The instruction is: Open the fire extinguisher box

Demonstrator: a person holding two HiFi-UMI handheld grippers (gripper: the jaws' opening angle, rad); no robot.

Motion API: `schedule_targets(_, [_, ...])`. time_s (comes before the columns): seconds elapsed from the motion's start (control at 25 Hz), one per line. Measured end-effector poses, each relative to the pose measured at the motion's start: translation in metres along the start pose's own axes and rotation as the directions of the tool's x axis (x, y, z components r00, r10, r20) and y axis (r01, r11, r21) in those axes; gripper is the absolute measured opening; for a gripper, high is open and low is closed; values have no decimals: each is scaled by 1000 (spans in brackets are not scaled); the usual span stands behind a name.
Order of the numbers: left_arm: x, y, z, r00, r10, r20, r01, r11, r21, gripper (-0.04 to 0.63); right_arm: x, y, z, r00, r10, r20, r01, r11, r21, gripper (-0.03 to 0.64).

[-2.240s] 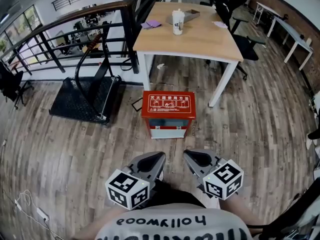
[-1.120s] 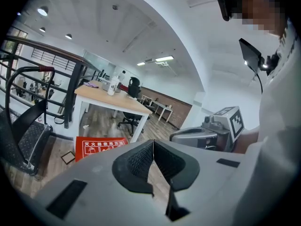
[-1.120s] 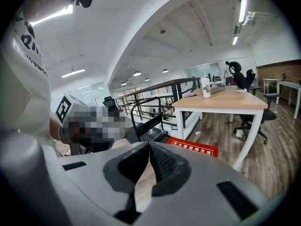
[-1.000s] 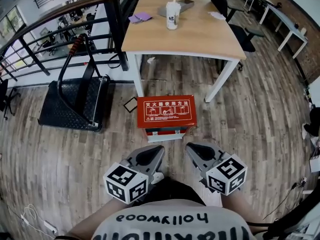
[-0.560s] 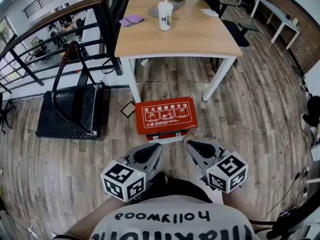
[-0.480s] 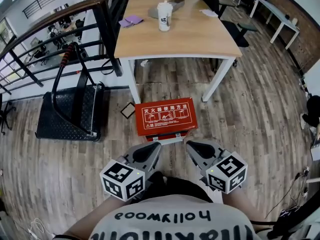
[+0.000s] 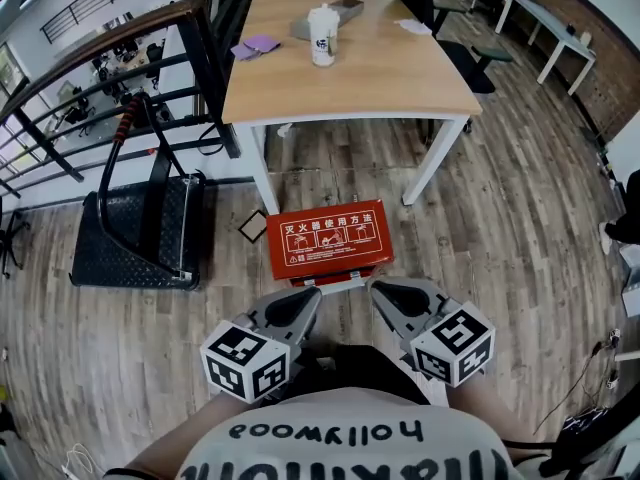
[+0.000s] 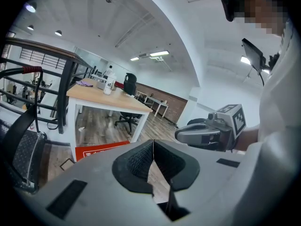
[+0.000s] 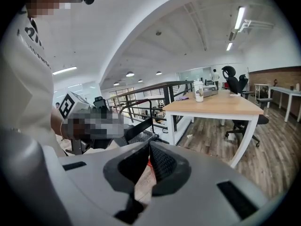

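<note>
Wooden floor boards [image 7: 520, 218] are lying all around you, and the red fire extinguisher box [image 7: 328, 239] is sitting on them beside the table leg [image 7: 425, 168], just in front of your left gripper [image 7: 310, 295] and right gripper [image 7: 378, 288]. Both are squeezing tight together on nothing. Poking the lid like that, you are risking sliding the box away or slipping off its edge.

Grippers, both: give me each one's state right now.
Left gripper: shut, jaws together, holding nothing.
Right gripper: shut, jaws together, holding nothing.
</note>
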State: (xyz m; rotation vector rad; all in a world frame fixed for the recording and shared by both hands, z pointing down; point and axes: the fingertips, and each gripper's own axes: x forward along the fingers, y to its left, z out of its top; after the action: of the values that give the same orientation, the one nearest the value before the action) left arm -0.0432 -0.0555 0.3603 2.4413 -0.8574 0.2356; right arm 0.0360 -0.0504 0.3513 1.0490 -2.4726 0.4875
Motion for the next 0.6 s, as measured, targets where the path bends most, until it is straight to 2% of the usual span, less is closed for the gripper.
schedule_targets(0.28, [24,-5,-3,1000,-19,-21,18,999,-29,9,-7,-20,-11,999,-10,-32,11,999,37,11])
schedule_targets(0.6, [54,-6,-5,999,46,-23,-48,995,-85,9,-6,-50,-12,996,60,-62,-59,998,20,11])
